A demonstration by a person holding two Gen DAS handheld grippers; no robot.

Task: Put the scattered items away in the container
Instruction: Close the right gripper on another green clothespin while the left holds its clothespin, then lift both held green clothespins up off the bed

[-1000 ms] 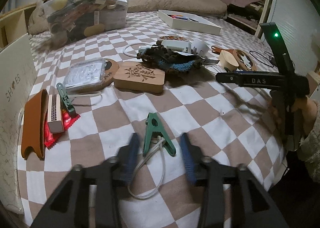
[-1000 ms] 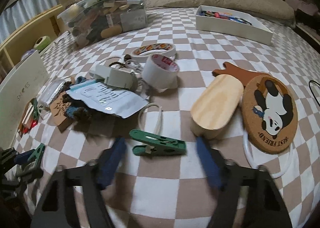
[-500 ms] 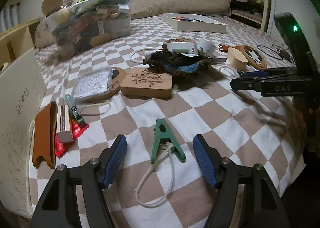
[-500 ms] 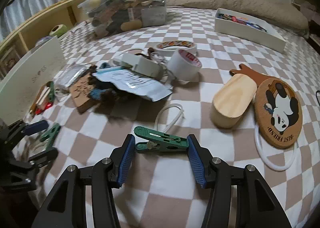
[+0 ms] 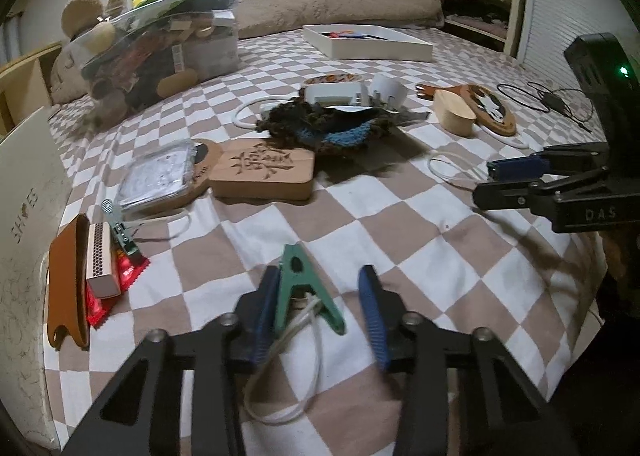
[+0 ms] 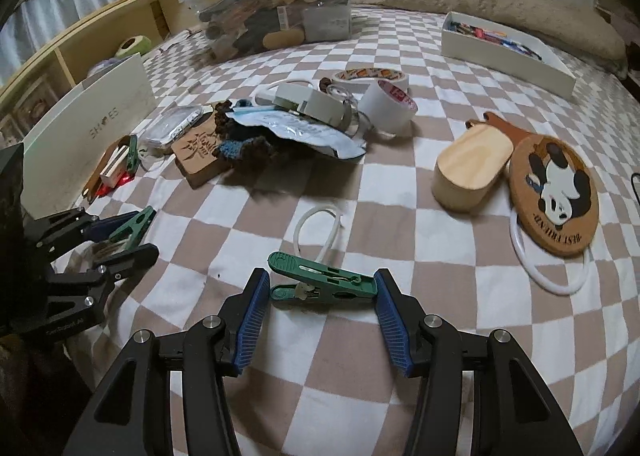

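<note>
So there's a green clothespin in front of each claw on the checkered bedspread (image 6: 400, 224). The left gripper (image 5: 318, 306) has just been closing around its green peg (image 5: 305, 288). The left pad looks like it's touching one leg and the right pad is clear of the other, so it's not pinching yet, with a white cord loop (image 5: 288, 376) tangled through the peg's tail. The right gripper (image 6: 322, 320) has its jaws set around the second green peg (image 6: 324, 283), which lies sideways between the blue pads. Its ends sit right at the pads, and I can't tell if they're pressing or just beside it.

These pegs should be light, stiff plastic and a bit slick, and springy if you squeeze the handle end, so I'd grab across the flat body near the pivot. The cord is floppy and will likely drag along.

The packed clear bin (image 6: 280, 8) and the white tray (image 6: 508, 56) both sit well away toward the pillow, so it's a bit of a carry
</note>
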